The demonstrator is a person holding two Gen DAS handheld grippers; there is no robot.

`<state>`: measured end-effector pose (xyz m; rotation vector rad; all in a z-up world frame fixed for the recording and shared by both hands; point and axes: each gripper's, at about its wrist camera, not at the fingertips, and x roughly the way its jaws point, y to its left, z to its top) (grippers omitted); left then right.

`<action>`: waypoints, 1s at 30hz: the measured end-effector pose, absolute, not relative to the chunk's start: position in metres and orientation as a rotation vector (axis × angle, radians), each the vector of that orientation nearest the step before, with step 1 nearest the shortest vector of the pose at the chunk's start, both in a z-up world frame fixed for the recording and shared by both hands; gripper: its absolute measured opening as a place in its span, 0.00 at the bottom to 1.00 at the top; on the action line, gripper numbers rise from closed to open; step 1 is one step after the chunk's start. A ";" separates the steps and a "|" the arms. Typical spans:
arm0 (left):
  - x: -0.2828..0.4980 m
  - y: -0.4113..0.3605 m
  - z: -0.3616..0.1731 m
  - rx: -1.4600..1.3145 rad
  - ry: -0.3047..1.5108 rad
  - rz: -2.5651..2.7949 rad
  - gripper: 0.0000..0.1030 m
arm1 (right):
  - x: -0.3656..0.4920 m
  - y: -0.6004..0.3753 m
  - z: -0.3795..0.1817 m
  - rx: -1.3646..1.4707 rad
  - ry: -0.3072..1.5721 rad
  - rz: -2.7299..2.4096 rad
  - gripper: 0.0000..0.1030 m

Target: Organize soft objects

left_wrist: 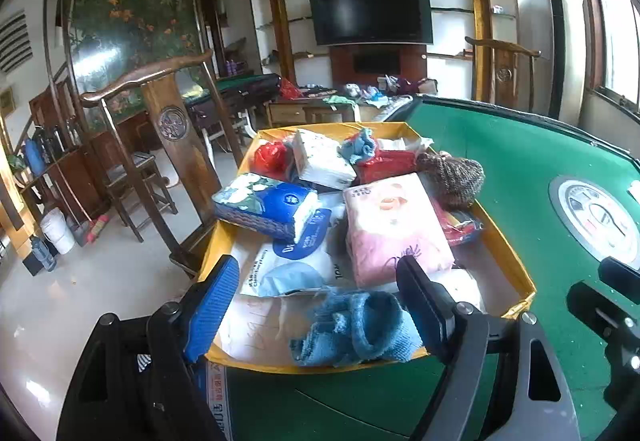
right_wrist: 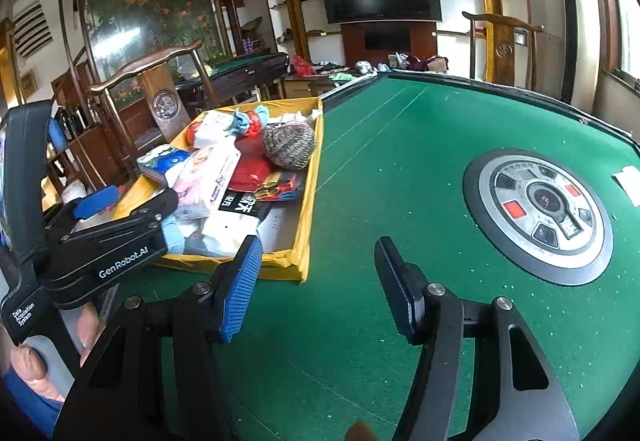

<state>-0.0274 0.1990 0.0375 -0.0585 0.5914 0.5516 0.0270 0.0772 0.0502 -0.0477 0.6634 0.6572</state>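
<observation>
At the left edge of the green felt table (right_wrist: 400, 161) sits a yellow cardboard tray (left_wrist: 508, 241) heaped with soft things: a blue tissue pack (left_wrist: 264, 207), a white tissue pack (left_wrist: 320, 157), a pink tissue pack (left_wrist: 392, 229), a red plastic bag (left_wrist: 270, 157) and a brown knitted hat (left_wrist: 456, 173) against the right wall. The left gripper (left_wrist: 320, 309) hangs over the tray's near end, jaws wide apart on either side of a blue sock (left_wrist: 352, 325) lying crumpled on the bottom; the pads don't appear to press it. Further right, the right gripper (right_wrist: 320, 293) hovers half open over bare felt, holding nothing, near the round control dial (right_wrist: 540, 201) in the table's middle.
</observation>
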 end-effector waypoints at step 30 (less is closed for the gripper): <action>-0.028 0.183 0.038 0.045 0.544 0.600 0.79 | 0.002 0.076 0.069 -0.085 0.512 0.648 0.58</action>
